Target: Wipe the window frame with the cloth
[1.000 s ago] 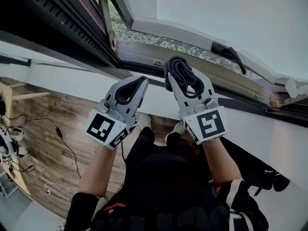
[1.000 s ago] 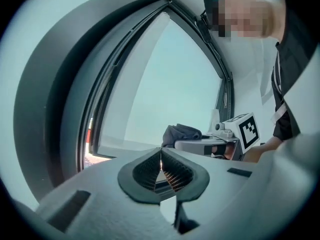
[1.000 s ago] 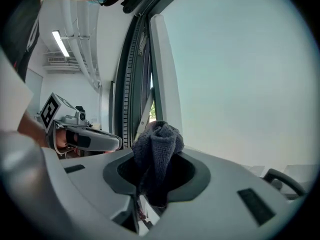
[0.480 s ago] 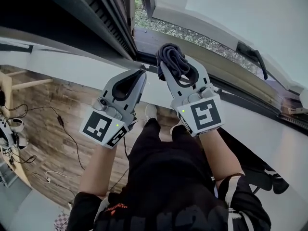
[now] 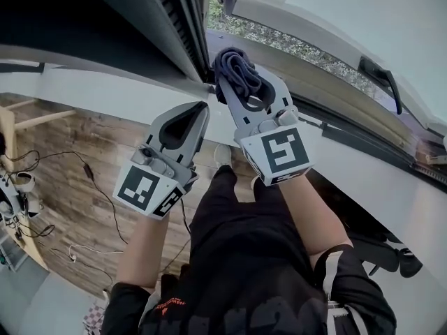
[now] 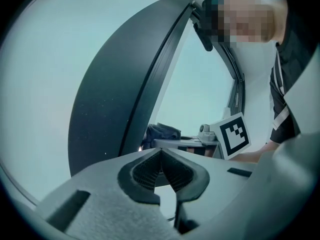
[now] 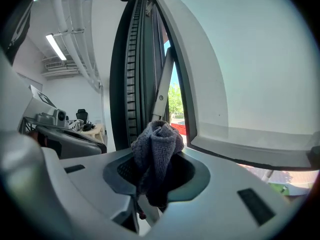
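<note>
left gripper [image 5: 198, 112]: grey shell, black ribbed pads [image 6: 145, 171], black-and-white marker cube [image 5: 143, 188] | right gripper [image 5: 236, 82]: same build, same cube | clothes: black top [image 5: 237, 285], white-striped short sleeve [image 5: 334, 271], orange chest print [image 5: 170, 303]

Head view steeply down; frame [image 5: 183, 26] probably shared

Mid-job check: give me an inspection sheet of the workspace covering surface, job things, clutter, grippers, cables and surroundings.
Surface: window frame, dark, with its white sash swung open.
Job's things: cloth, dark grey and bunched, at the frame's lower corner; whether it touches the frame cannot be told.
Clutter: nothing seen.
Grippers: right gripper has its fingers shut on the cloth; left gripper is shut and empty, held below the frame.
Cables: thin cables lie loose on the wood floor at the person's left.
Surroundings: dark handle on the sash; gravel outside.
</note>
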